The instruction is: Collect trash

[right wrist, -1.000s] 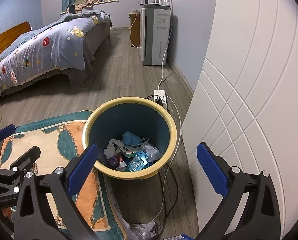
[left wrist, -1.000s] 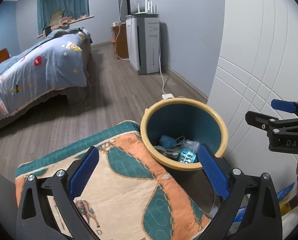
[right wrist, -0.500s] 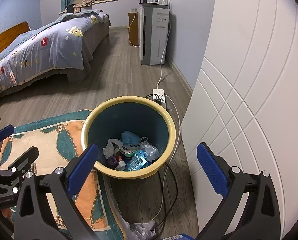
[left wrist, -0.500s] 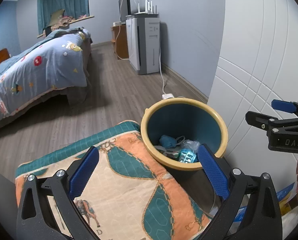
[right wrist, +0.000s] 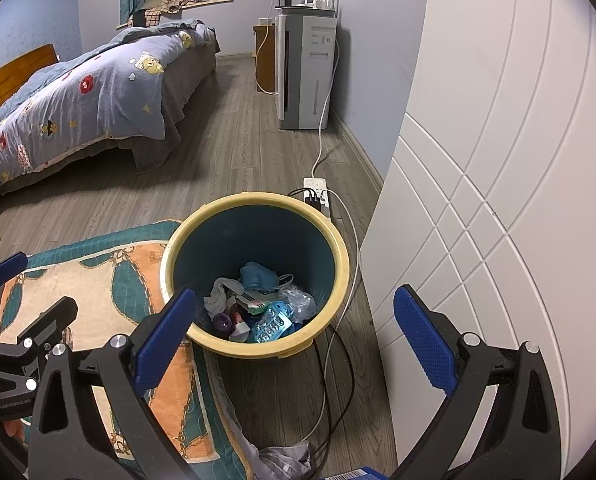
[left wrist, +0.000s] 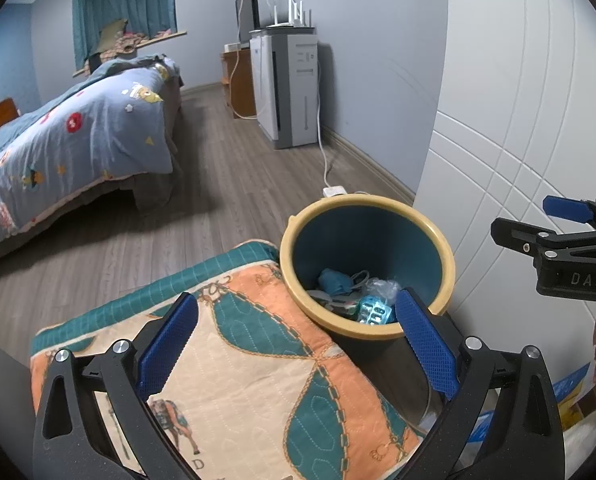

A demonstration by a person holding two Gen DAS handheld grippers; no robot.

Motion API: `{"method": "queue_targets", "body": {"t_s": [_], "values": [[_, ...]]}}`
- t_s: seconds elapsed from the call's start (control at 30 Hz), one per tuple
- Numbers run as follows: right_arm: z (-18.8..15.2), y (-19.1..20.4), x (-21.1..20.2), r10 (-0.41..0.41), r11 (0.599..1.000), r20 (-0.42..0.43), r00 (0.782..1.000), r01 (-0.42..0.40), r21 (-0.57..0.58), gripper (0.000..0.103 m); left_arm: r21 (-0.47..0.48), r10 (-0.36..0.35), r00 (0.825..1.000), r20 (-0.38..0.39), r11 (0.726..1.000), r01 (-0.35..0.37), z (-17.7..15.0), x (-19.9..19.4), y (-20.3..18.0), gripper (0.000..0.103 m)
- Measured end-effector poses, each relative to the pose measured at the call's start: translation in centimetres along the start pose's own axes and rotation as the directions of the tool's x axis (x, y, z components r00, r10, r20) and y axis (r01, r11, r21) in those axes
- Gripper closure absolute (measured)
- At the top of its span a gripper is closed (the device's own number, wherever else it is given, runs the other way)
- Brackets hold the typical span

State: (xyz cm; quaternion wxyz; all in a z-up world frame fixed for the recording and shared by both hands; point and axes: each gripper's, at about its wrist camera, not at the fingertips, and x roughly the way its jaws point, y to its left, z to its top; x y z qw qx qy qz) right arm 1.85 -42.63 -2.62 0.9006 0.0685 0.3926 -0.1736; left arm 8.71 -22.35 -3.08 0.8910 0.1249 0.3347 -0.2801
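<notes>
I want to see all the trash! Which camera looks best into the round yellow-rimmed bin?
The right wrist view: it looks down into the round yellow-rimmed blue bin, showing most trash. The left wrist view is shallower, its rim hiding some.

- The left gripper point(left wrist: 295, 338) is held low, pointing forward and slightly down, its jaws spread wide with nothing between the blue pads point(left wrist: 169, 343).
- The right gripper point(right wrist: 293, 336) sits level beside it, jaws equally wide apart and empty.
- Each gripper shows at the edge of the other's view.
</notes>
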Motion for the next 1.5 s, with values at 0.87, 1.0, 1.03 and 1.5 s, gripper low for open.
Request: {"method": "queue_targets", "body": {"t_s": [0.87, 1.0, 1.03, 1.5], "values": [[0.0, -0.1, 0.0, -0.007, 1.000, -0.005, 1.000, 0.007, 0.003, 0.006, 0.007, -0.010, 1.000, -0.001, 1.000, 0.010, -0.2, -0.2, 0.4, 0.005], [0.0, -0.1, 0.0, -0.006, 1.000, -0.006, 1.000, 0.006, 0.004, 0.006, 0.006, -0.009, 1.000, -0.002, 1.000, 0.009, -0.3, -0.3, 0.7, 0.005], [0.0, -0.1, 0.0, -0.006, 1.000, -0.007, 1.000, 0.006, 0.007, 0.006, 0.006, -0.012, 1.000, -0.004, 1.000, 0.012, -0.3, -0.3, 0.7, 0.005], [-0.2, 1.2, -2.0, -0.062, 0.997, -0.008, 0.998, 0.062, 0.041, 0.006, 0.010, 0.031, 0.999, -0.011, 0.999, -0.031, -0.9, -3.1, 2.1, 0.005]]}}
